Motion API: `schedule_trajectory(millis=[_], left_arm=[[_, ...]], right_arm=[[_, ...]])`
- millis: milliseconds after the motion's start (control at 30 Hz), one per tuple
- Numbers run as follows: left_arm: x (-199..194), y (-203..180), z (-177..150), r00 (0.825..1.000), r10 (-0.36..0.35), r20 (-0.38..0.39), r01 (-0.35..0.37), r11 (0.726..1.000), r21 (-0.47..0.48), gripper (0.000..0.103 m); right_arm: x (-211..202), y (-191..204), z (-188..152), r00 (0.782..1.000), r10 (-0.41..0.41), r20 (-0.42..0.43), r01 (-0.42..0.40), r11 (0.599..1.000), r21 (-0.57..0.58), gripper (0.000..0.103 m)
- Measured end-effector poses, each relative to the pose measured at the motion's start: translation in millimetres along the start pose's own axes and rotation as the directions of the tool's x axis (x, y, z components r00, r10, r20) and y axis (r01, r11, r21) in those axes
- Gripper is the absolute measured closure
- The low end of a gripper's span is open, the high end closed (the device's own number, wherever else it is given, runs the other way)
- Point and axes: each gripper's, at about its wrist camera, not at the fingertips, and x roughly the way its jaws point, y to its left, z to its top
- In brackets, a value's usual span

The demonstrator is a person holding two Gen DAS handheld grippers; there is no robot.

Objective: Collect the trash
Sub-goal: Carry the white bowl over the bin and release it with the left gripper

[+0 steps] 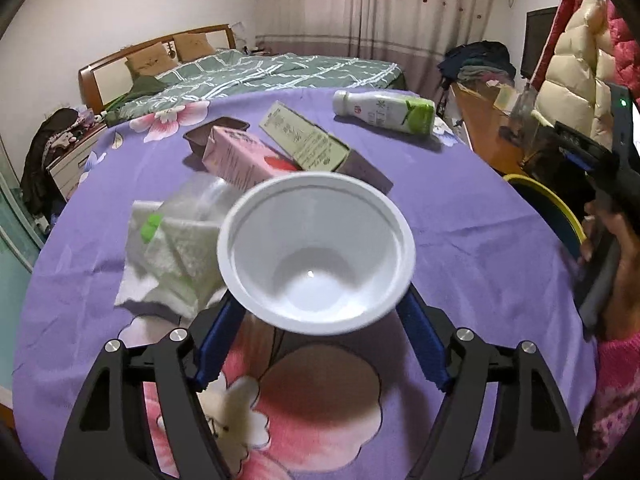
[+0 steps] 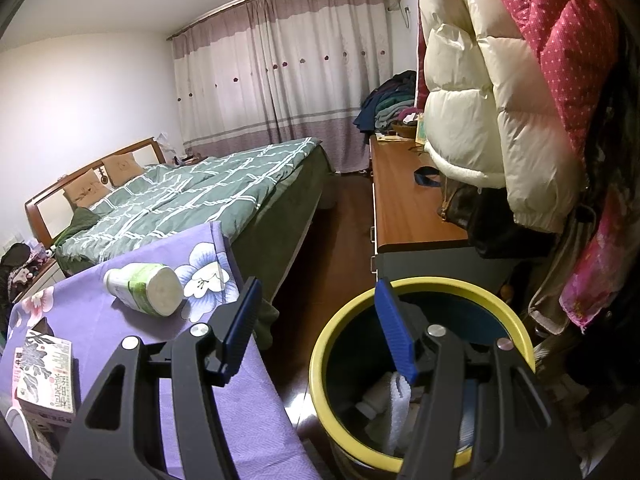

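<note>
My left gripper (image 1: 320, 300) is shut on a white plastic bowl (image 1: 316, 252), one blue finger (image 1: 218, 344) on each side below its rim. The bowl hangs tilted above the purple flowered tablecloth (image 1: 460, 216) and casts a shadow there. Behind it lie a pink carton (image 1: 244, 160), a green-beige box (image 1: 304, 140), a brown tray (image 1: 216, 132), crumpled tissue with clear plastic (image 1: 172, 256) and a white bottle with a green label (image 1: 384, 112). My right gripper (image 2: 316, 332) is open with nothing in it, at the near rim of a yellow-rimmed bin (image 2: 320, 360).
The bin holds white tissue (image 2: 400, 396) and a small bottle. It stands on the floor off the table's right edge. A bed (image 2: 180, 200) lies behind the table, a wooden cabinet (image 2: 408, 208) and hanging coats (image 2: 500, 100) to the right. A hand (image 1: 616, 248) grips the other tool.
</note>
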Motion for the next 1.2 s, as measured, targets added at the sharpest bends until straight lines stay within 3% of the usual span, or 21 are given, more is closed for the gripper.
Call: schedule_trajectory(millis=[467,600,900,1200], left_arm=[[23,-7,21,1.000,0.022,0.005,-0.022,1.000,0.005,0.027],[18,-11,22,0.999,0.037,0.040,-0.038,0.999,0.022,0.013],[20,-13,30,0.997,0.042,0.068,-0.044,0.999,0.029,0.013],[36,-17,43,0.998,0.034,0.043,-0.036,0.998,0.042,0.015]], right_arm=[[2,1,0,1.000,0.012,-0.010,-0.012,1.000,-0.001,0.041],[2,1,1,1.000,0.016,-0.008,-0.016,1.000,0.000,0.037],[2,1,1,1.000,0.024,-0.009,-0.024,1.000,0.001,0.037],[2,2,1,1.000,0.028,-0.012,-0.028,1.000,-0.003,0.036]])
